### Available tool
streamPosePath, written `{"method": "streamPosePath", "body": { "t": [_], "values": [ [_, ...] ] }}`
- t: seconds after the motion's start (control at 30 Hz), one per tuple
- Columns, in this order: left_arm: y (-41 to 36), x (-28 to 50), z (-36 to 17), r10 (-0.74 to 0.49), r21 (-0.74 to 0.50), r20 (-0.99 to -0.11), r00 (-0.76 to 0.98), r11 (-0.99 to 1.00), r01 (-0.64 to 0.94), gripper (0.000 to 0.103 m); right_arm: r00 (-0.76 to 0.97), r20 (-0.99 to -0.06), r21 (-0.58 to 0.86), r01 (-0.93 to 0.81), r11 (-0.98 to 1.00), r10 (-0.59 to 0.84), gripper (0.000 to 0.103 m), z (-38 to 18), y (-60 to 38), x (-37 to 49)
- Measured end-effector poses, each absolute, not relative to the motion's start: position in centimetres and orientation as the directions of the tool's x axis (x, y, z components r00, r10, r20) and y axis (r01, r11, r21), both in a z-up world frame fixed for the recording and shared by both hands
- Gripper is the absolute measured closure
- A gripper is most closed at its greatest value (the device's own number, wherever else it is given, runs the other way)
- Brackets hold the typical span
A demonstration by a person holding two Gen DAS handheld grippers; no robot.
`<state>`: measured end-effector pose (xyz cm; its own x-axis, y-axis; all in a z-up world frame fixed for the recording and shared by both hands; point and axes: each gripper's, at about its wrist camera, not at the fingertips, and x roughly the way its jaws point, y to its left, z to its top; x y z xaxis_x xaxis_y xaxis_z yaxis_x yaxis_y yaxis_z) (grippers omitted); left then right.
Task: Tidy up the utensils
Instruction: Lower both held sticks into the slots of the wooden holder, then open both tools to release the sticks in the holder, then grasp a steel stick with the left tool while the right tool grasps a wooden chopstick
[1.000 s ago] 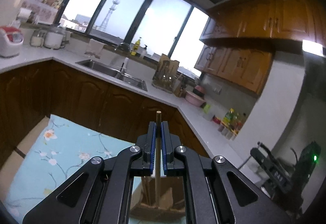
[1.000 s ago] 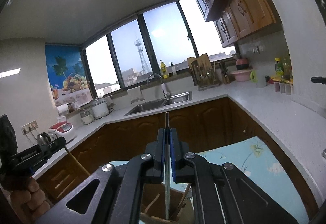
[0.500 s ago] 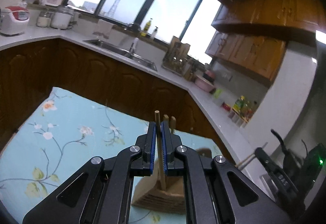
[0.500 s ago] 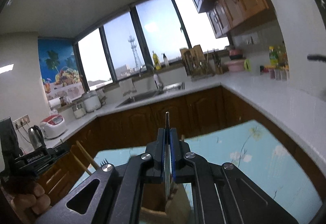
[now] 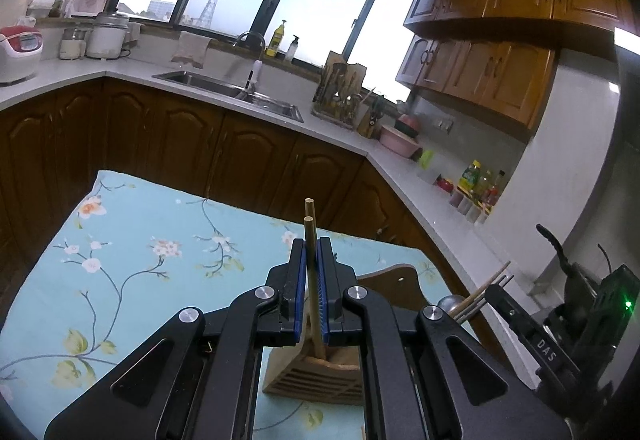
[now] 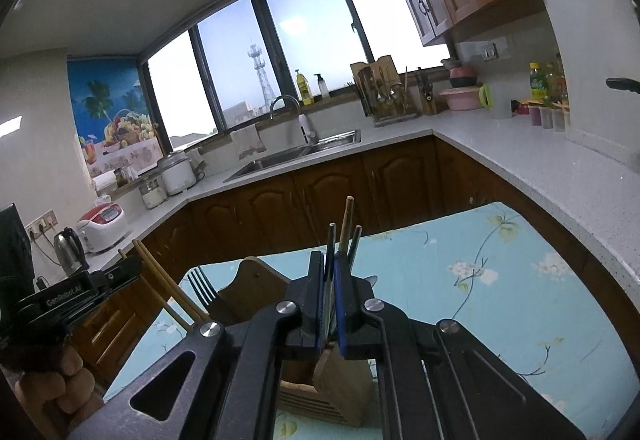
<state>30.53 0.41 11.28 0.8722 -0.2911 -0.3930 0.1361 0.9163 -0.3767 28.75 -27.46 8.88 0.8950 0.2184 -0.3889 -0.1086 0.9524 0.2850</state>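
In the left wrist view my left gripper (image 5: 311,245) is shut on a pair of wooden chopsticks (image 5: 308,224). They stand upright, with their lower ends inside the slatted wooden utensil holder (image 5: 316,380) just below the jaws. In the right wrist view my right gripper (image 6: 329,257) is shut on a thin grey metal utensil (image 6: 331,237) that reaches down into the same holder (image 6: 340,384). A wooden stick (image 6: 347,218) and another grey rod (image 6: 356,237) rise just beside it; I cannot tell if they are gripped. A fork (image 6: 202,288) stands in the holder's left part.
The holder sits on a table under a teal floral cloth (image 5: 140,240). Brown cabinets and a grey counter with a sink (image 6: 304,152) wrap around behind. Each gripper shows in the other's view: the right gripper (image 5: 520,324), and the left gripper (image 6: 80,292) in a hand.
Both grippers have come down toward the table, each still shut on its utensil. The holder and cloth now fill more of both views, and the utensils' lower ends sit in the holder.
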Motion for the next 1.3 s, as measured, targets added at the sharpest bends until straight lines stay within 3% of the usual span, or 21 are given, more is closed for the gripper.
{"method": "streamPosePath", "body": {
  "t": [0.13, 0.23, 0.3, 0.33, 0.43, 0.57, 0.7, 1.3],
  "values": [
    [0.4, 30.7, 11.3, -0.3, -0.382, -0.416, 0.858, 0.914, 0.135, 0.096, 0.887, -0.4, 0.308, -0.107, 0.945, 0.231, 0.093, 8.9, -27.7, 29.1],
    [0.7, 30.2, 11.4, -0.304, -0.393, -0.421, 0.854, 0.91, 0.131, 0.078, 0.896, -0.388, 0.31, -0.094, 0.946, 0.216, 0.09, 9.1, -28.1, 28.6],
    [1.0, 29.4, 11.7, -0.295, -0.395, -0.41, 0.863, 0.91, 0.124, 0.068, 0.904, -0.369, 0.319, -0.094, 0.943, 0.215, 0.07, 9.4, -28.5, 27.9],
    [1.2, 29.0, 11.7, -0.293, -0.393, -0.407, 0.865, 0.911, 0.124, 0.067, 0.908, -0.357, 0.33, -0.099, 0.939, 0.221, 0.055, 9.7, -28.7, 27.6],
    [1.6, 27.7, 11.7, -0.285, -0.393, -0.413, 0.865, 0.913, 0.112, 0.053, 0.918, -0.329, 0.346, -0.101, 0.933, 0.221, 0.048, 10.3, -29.3, 26.5],
    [2.6, 25.1, 11.0, -0.237, -0.389, -0.432, 0.87, 0.919, 0.057, 0.019, 0.932, -0.294, 0.354, -0.1, 0.93, 0.212, 0.023, 10.9, -30.0, 24.3],
    [3.5, 22.2, 9.3, -0.239, -0.411, -0.454, 0.859, 0.911, 0.037, 0.018, 0.925, -0.297, 0.357, -0.12, 0.926, 0.235, 0.011, 10.5, -30.4, 22.0],
    [3.2, 11.6, 1.2, -0.208, -0.379, -0.618, 0.758, 0.924, -0.055, 0.018, 0.817, -0.538, 0.326, -0.027, 0.945, 0.209, 0.011, 3.0, -32.3, 12.8]
  ]
}}
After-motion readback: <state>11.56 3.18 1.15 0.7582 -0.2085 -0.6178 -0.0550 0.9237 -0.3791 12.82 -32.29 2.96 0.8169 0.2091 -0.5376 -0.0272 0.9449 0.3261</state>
